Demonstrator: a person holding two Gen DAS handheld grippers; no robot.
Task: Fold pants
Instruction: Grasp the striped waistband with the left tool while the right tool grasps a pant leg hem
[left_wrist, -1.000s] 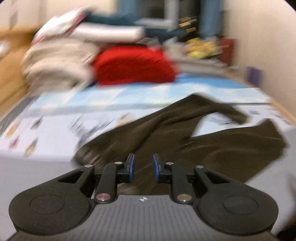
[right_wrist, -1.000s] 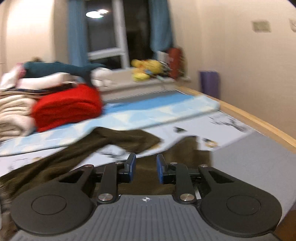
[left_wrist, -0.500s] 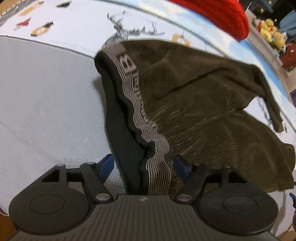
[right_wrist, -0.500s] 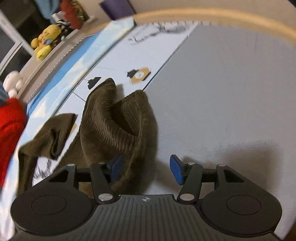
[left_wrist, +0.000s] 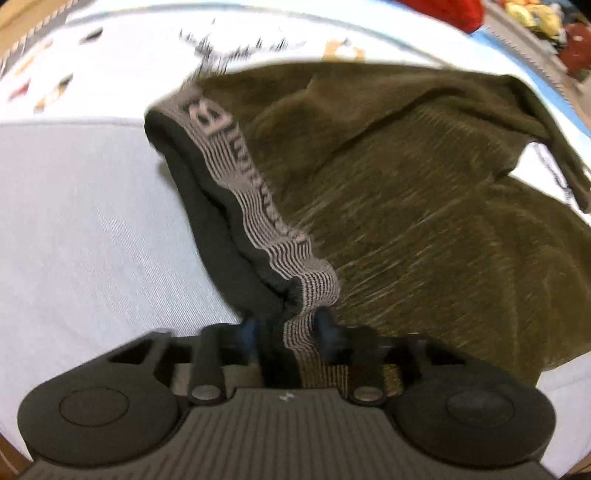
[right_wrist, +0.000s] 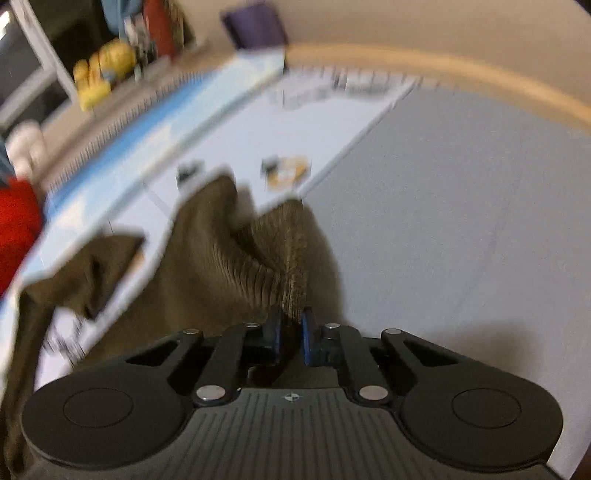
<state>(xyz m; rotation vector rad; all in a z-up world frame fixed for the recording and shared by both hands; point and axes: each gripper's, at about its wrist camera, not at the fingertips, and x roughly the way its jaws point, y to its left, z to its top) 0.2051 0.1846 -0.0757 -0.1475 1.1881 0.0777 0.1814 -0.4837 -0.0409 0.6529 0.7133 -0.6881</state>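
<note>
Olive-brown pants lie spread on a bed. Their striped grey waistband with lettering runs down to my left gripper, which is shut on it. In the right wrist view, a ribbed cuff of the pants rises in a fold and my right gripper is shut on its edge. The second leg trails off to the left on the bed.
The bed has a grey sheet and a white and blue printed cover. A wooden bed rim curves along the right. A red folded cloth and a yellow toy lie at the far side.
Both grippers have shut: the left on the waistband, the right on the cuff fold. Half a second ago both were open around the cloth.
</note>
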